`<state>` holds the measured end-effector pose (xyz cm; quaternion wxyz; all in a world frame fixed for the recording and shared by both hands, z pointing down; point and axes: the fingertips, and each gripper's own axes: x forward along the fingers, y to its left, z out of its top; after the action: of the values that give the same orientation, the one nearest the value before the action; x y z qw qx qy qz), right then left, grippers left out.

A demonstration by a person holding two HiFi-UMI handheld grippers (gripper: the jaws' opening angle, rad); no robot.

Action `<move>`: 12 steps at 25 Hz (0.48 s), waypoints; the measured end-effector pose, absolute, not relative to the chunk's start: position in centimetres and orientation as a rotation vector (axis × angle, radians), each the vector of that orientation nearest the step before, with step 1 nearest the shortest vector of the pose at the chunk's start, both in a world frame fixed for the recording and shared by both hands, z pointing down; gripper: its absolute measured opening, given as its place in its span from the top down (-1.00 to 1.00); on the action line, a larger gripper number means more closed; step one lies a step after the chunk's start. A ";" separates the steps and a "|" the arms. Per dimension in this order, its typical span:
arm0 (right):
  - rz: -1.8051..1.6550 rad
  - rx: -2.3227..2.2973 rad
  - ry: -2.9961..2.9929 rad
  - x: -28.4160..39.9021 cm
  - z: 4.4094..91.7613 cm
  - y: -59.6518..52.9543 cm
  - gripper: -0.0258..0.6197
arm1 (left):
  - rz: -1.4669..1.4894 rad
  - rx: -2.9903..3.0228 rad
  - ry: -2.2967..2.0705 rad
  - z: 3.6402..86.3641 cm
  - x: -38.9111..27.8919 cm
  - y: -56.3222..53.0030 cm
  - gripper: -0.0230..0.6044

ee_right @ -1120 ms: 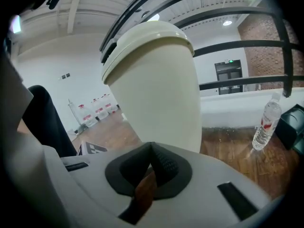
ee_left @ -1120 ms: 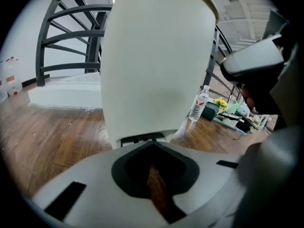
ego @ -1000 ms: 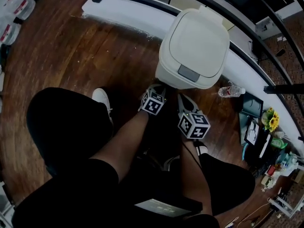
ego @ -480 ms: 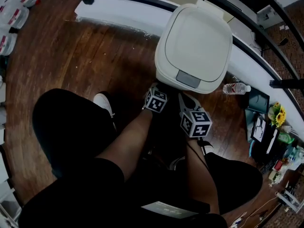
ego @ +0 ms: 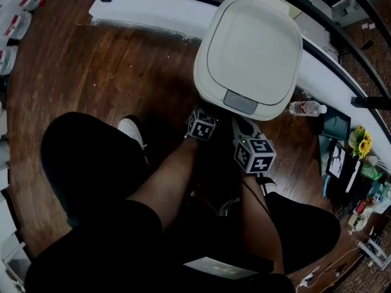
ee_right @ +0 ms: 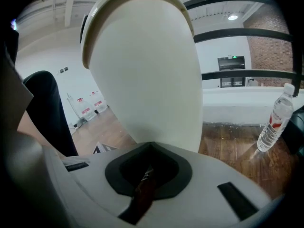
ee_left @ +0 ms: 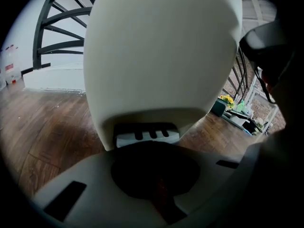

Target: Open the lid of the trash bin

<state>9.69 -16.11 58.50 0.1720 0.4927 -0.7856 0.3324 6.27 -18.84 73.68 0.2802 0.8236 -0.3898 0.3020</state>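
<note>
Closed-lid trash bin [ego: 247, 47] standing just ahead of left claw [ego: 203, 112] and right claw [ego: 242, 126] (both pinched together, empty), on wooden floor [ego: 91, 72].

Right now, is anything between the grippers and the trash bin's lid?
Nothing visible. The left gripper and right gripper sit before the trash bin, below its closed lid; the water bottle stands aside.

A cream plastic trash bin [ego: 215, 93] is shown standing upright on the wooden floor [ego: 91, 66], directly ahead of the left claw [ego: 203, 116] and the right claw [ego: 243, 127] and close to both. Its rounded-square lid [ego: 253, 41] is shut, and a grey latch [ego: 241, 102] is set at the edge nearest the claws.
</note>
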 end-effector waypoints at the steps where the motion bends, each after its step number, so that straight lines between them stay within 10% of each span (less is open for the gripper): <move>1: 0.950 1.401 -2.230 9.7 58.6 -16.2 0.91 | 0.809 2.209 -1.047 73.7 6.3 -18.9 0.79; 12: 0.974 1.410 -2.234 10.1 58.8 -16.4 0.91 | 0.845 2.161 -1.076 74.8 6.5 -19.1 0.79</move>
<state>10.05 -16.39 58.76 0.1623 0.4942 -0.7829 0.3413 6.54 -19.08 74.84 0.2878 0.8092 -0.4027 0.3164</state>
